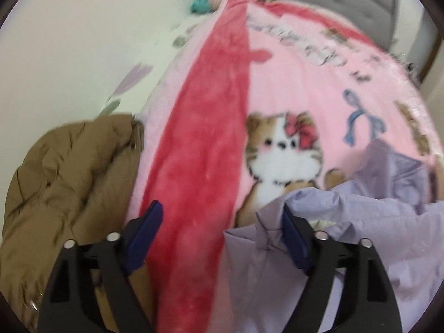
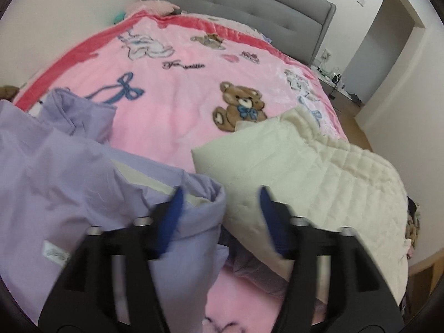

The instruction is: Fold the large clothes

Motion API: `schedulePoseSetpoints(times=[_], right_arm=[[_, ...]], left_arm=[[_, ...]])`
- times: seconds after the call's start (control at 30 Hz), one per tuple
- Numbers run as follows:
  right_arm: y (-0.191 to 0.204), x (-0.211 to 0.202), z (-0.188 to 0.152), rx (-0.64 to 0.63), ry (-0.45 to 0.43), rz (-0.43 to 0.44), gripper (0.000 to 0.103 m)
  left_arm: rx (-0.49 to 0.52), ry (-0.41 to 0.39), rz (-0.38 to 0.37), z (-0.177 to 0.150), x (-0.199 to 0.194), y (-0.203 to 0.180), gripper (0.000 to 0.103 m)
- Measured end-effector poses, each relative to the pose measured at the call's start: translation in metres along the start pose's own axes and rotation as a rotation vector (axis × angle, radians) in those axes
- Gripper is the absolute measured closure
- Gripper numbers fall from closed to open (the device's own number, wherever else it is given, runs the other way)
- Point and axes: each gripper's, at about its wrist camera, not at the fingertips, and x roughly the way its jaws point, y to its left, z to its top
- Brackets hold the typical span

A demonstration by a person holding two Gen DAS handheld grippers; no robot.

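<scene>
A crumpled lilac garment (image 1: 347, 222) lies on the pink cartoon blanket (image 1: 291, 83) of a bed. It also shows in the right wrist view (image 2: 69, 166), with a white label near its lower edge. My left gripper (image 1: 222, 216) is open above the blanket's red stripe, its right finger touching the lilac cloth's edge. My right gripper (image 2: 220, 202) is open over the lilac garment's right edge, next to a cream quilted jacket (image 2: 319, 172). Neither gripper holds anything.
A brown padded coat (image 1: 63, 188) lies heaped at the bed's left side. A grey tufted headboard (image 2: 249, 8) stands at the far end. A doorway (image 2: 388, 36) and a cluttered nightstand (image 2: 335, 83) are at the right.
</scene>
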Motion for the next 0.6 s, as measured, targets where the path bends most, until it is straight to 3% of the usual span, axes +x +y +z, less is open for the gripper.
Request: schedulePoseSetpoints(times=[0.07,0.17,0.23,0.33,0.47,0.53,0.6], right_arm=[[-0.006,-0.019,0.003,0.021,-0.039,0.056,0.037],[-0.016,-0.056,-0.007,0.101,-0.141,0.133,0.015],[-0.017,-0.069,-0.021,0.144,-0.154,0.189,0.015],[-0.006,-0.082,-0.051,0.132,-0.155,0.232,0.015],[0.019,-0.072,-0.072,0.068,-0.079,0.294,0.016],[0.036,-0.057,-0.078,0.023,-0.010,0.321,0.021],[0.055,-0.035,-0.081,-0.033,0.083,0.260,0.024]], left_arm=[[0.035,-0.021,-0.010,0.003,-0.014,0.007,0.013],[0.089,-0.072,-0.030,-0.007,-0.038,0.010,0.012],[0.091,-0.137,-0.023,-0.021,-0.052,0.015,0.010],[0.069,-0.125,-0.046,-0.031,-0.056,0.024,0.010],[0.080,-0.014,-0.085,-0.013,-0.048,0.033,0.010],[0.137,0.007,-0.055,0.000,-0.050,0.027,0.010],[0.197,0.031,0.006,0.019,-0.055,0.020,0.010]])
